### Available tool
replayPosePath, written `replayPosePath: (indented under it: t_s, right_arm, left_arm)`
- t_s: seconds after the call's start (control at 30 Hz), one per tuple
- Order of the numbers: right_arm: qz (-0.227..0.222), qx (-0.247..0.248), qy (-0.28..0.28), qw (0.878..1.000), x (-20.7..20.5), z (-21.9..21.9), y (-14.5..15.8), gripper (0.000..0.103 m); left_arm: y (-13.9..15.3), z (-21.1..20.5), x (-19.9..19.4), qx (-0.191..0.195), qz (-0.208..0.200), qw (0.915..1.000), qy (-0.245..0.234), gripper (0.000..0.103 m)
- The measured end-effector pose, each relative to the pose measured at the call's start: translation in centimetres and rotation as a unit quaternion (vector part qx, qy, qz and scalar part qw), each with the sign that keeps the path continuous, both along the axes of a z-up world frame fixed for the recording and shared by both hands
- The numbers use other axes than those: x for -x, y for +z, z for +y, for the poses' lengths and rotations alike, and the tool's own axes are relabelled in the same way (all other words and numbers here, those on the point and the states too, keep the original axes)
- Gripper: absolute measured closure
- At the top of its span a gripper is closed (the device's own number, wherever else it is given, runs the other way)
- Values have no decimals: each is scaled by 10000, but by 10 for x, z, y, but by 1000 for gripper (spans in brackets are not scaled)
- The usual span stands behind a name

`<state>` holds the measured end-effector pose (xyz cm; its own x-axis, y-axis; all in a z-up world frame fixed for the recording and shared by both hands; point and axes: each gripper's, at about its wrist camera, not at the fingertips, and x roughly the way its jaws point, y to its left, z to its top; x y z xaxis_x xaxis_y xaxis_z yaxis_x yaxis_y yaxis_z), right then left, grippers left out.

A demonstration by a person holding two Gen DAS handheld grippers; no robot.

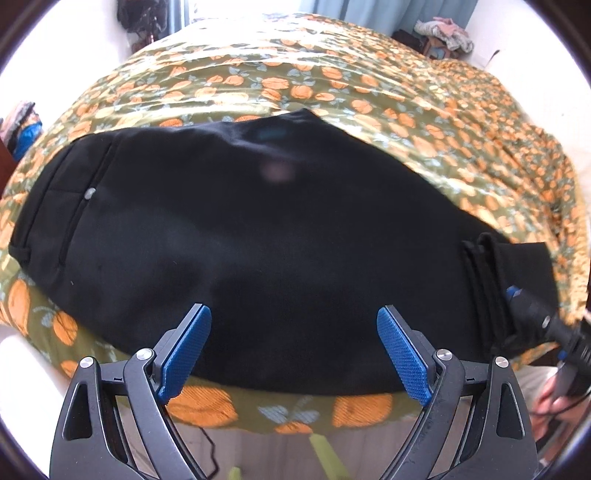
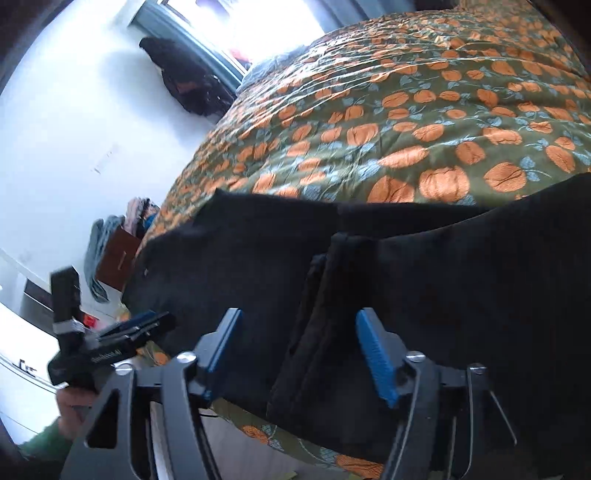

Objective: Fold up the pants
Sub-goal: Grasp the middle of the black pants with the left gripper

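Black pants lie folded lengthwise across the near edge of a bed with a pumpkin-print cover, waistband at the left, leg hems at the right. My left gripper is open, its blue pads over the pants' near edge, holding nothing. My right gripper is open, its jaws either side of the stacked hem ends, which stand raised over the pants. The right gripper also shows at the far right in the left wrist view, and the left gripper at the left in the right wrist view.
The bed cover spreads wide behind the pants. A dark bag hangs by the window. A brown box with clothes stands at the bed's left side. Clothes lie piled on a stool beyond the far corner.
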<state>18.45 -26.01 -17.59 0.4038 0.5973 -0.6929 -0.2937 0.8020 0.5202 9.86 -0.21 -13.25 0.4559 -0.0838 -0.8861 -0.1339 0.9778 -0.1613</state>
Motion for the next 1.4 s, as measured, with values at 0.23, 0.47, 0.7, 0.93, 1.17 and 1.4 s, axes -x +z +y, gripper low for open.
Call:
replayPosePath:
  t_s: [0.23, 0.47, 0.7, 0.93, 1.17, 1.4]
  right_arm:
    - [-1259, 1126, -416, 9848, 65, -61, 40, 17]
    - [-1466, 1345, -1006, 9748, 97, -117, 47, 16]
    - [-1334, 1122, -1103, 9785, 99, -117, 37, 16]
    - [-1335, 1007, -1309, 9772, 99, -124, 37, 16]
    - [-1351, 964, -1518, 9744, 100, -133, 39, 16]
    - [-1478, 964, -1510, 9727, 99, -132, 48, 16]
  left_arm:
    - [32, -88, -4, 1207, -422, 9810, -1456, 12]
    - [20, -179, -31, 870, -118, 9656, -2448, 39]
    - [8, -197, -36, 693, 145, 9648, -2532, 51]
    - [-9, -215, -36, 522, 439, 9607, -2691, 59]
    - [1, -201, -34, 553, 288, 9669, -2473, 101]
    - [26, -149, -14, 374, 26, 9762, -2136, 101]
